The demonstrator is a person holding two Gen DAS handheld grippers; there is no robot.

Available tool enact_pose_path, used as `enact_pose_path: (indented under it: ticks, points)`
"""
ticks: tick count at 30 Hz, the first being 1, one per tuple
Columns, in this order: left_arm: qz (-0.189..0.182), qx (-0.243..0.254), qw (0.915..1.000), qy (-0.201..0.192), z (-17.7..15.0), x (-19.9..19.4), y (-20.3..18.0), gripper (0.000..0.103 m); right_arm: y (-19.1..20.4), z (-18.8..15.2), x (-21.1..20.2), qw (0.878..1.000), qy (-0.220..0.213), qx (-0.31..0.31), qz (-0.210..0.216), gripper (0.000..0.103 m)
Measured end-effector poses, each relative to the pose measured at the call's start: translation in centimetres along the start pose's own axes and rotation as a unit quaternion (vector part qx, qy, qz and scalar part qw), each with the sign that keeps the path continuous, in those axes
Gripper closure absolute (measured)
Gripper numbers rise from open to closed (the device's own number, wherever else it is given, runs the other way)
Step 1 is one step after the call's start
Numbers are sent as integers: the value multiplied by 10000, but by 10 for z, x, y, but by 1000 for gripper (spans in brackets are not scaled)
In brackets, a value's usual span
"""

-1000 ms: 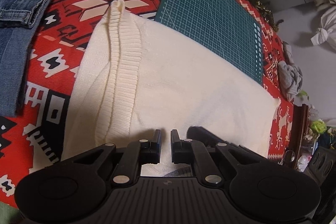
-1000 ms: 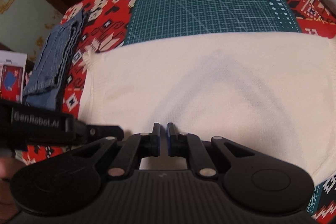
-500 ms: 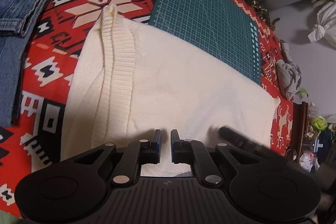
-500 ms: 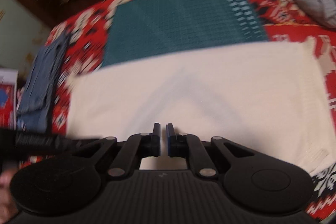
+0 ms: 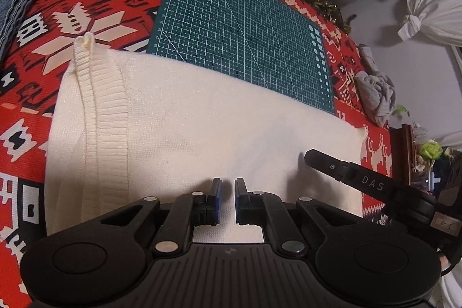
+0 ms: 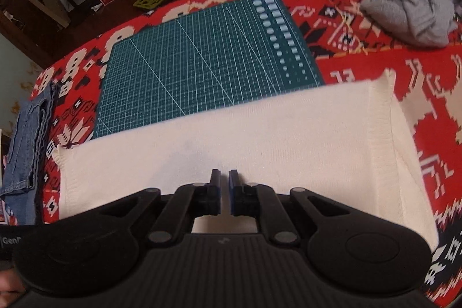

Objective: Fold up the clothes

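Note:
A cream knit sweater [image 5: 202,120] lies folded flat on the patterned red cloth, its far edge over a green cutting mat. Its ribbed band [image 5: 106,111] runs down the left side in the left wrist view. In the right wrist view the sweater [image 6: 260,140] shows its right edge. My left gripper [image 5: 226,182] hovers low over the near edge of the sweater, jaws almost together with nothing between them. My right gripper [image 6: 224,173] is over the sweater's near middle, shut and holding nothing. One of its fingers [image 5: 317,159] reaches in from the right in the left wrist view.
The green cutting mat [image 5: 239,33] lies beyond the sweater. Folded blue jeans [image 6: 26,152] sit at the left, and a crumpled grey garment [image 6: 404,10] lies at the far right. The red cloth [image 5: 72,2] covers the table. Furniture and clutter stand beyond the table's far edge.
My right gripper has swung to the right along the sweater, so its right edge and the grey garment now show. My left gripper tilted slightly up toward the mat. Both stayed shut.

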State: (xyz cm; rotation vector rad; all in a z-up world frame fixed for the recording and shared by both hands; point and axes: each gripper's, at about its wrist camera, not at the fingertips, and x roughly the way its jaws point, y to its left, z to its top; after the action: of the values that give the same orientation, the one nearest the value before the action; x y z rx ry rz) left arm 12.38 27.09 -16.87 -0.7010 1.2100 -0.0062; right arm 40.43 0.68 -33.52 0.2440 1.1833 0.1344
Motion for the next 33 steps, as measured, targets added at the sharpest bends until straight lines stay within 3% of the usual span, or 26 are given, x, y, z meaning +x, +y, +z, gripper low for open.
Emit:
enact_pose_path:
  ticks: [5,21,28,33]
  points:
    - [126,131,9998,33,0,6,-2,96,-17,-13,-3,9993,271,218,-118,99]
    - [44,29,9999,136,1,6,2,96,-75,-69,-39,9880,795,1321,-41,101]
    - [30,3,9999,123,3,5,2,96,-73,-52,-46,9878,404,1486,219,97]
    - [47,16,9999,124,3,6,1,96,-77,-51,-31,9857,620,1566,-17,98]
